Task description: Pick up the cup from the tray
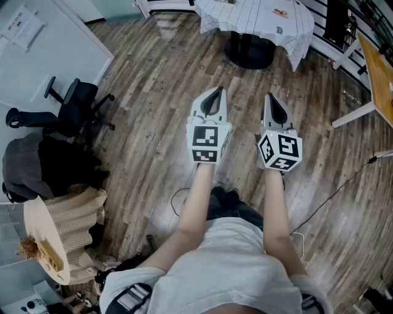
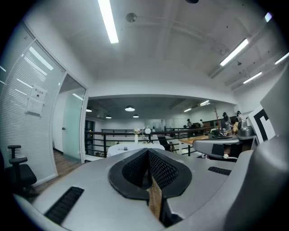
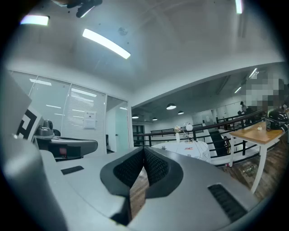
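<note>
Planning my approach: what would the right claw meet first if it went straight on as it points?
The right claw would probably meet the cloth-covered round table first, past wooden floor; depth unclear.

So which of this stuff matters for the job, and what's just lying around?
For the job: left gripper, right gripper, both shut and empty. No cup or tray can be made out.

Just lying about: office chair, wooden table, beige-clothed small table.
</note>
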The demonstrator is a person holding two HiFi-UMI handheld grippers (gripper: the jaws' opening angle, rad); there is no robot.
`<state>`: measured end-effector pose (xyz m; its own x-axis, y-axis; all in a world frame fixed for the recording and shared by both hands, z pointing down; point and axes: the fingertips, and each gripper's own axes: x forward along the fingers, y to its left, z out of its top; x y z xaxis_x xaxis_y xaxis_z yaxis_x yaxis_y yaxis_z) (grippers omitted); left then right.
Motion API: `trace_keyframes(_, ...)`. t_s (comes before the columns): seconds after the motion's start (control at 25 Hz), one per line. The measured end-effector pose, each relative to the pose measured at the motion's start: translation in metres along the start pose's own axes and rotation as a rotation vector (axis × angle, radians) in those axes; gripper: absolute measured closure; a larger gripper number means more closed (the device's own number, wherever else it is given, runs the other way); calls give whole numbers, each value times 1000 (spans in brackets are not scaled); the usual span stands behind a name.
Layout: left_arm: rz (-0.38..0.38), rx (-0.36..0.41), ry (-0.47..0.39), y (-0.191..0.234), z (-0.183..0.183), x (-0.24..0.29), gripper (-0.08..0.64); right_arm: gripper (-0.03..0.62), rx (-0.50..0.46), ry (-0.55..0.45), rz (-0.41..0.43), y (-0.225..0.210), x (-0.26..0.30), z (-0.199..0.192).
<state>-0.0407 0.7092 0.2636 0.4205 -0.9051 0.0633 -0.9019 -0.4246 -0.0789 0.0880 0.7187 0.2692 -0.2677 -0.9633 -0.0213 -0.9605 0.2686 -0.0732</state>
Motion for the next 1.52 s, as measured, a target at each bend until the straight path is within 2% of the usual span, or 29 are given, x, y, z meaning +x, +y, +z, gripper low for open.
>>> trace_keyframes(0.6,-5,9,6,-5,0,7,552,584,8,-26,17,-7,1,5)
trace_keyframes(0.84,-15,4,26,-19,-7,19,552,584,-12,-22,25,-19,0,3)
trace_keyframes(1.0,-19,16,29,-33,-7,21,552,584,-73,-4,58,-24,-8,1)
trace_keyframes(1.24,5,22,28,-40,-4,24,552,584,-55,-6,65,-42,-12,0)
trace_keyframes(1.52,32,16,36,-26,-15,37,552,584,-62,17,73,-43,5,-17)
